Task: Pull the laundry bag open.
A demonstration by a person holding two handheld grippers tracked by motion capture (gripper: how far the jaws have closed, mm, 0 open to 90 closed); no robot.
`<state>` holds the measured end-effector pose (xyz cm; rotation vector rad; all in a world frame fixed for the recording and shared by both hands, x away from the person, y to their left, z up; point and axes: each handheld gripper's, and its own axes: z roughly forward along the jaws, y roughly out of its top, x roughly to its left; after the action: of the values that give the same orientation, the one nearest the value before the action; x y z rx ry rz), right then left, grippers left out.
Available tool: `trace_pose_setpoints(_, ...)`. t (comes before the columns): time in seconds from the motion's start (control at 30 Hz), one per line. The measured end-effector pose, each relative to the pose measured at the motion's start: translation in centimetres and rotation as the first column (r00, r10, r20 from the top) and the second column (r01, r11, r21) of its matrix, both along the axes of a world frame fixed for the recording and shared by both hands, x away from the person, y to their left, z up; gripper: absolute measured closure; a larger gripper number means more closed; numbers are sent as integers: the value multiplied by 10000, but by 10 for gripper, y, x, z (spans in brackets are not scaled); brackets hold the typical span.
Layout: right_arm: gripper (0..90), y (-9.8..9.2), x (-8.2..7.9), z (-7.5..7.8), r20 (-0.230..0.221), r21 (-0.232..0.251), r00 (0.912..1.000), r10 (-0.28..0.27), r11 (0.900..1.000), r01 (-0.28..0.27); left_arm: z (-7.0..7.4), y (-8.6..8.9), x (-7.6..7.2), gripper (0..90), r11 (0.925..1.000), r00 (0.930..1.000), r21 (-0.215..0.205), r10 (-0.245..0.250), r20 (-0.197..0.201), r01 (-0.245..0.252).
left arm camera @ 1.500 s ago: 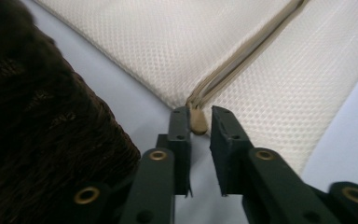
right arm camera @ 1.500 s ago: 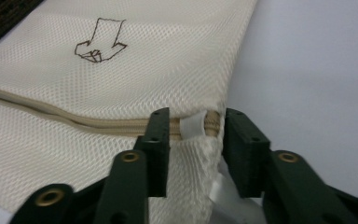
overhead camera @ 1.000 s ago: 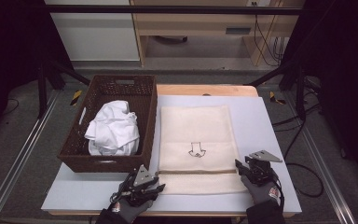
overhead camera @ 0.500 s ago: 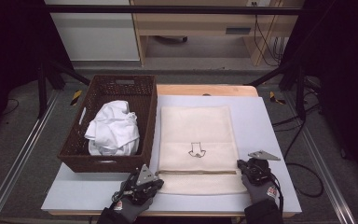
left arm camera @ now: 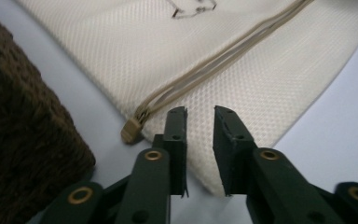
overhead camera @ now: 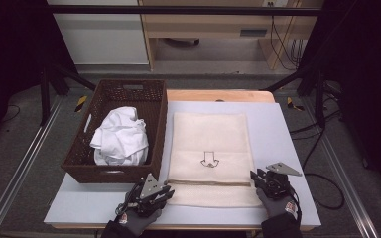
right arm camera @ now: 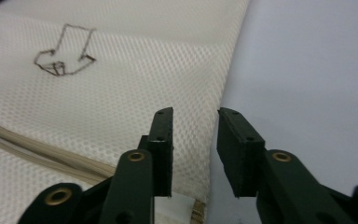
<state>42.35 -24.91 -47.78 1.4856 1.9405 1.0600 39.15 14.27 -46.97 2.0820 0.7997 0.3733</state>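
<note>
A cream mesh laundry bag (overhead camera: 211,151) with a dark arrow outline (overhead camera: 210,159) and beige zip (left arm camera: 205,74) lies ahead of black jaws, a dark brown wicker basket (overhead camera: 110,94) holding white cloth (overhead camera: 120,136) beside it.

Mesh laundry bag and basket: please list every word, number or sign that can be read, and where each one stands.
No words or numbers can be read.
Sign: a small dark outline arrow on the cream mesh laundry bag, pointing toward its zipper.
Wicker basket and white cloth: no label visible.
</note>
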Motion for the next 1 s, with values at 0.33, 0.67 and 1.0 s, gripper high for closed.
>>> trace_pose_setpoints(0.33, 494, 7, -8, 15, 1212, 228, 9910, 565, 9980, -597, 13, -5, 0, 584, 9981, 9985, -489, -346, 424, 367)
trace_pose_setpoints(0.67, 462, 24, -13, 31, 1618, 294, 9807, 1100, 9928, -1162, 26, -14, 1, 577, 9948, 9952, -763, -614, 759, 672)
trace_pose_setpoints(1.0, 460, 45, -16, 45, 1957, 414, 9642, 1789, 9808, -1904, 23, -32, 5, 707, 9915, 9910, -549, -1141, 698, 1180)
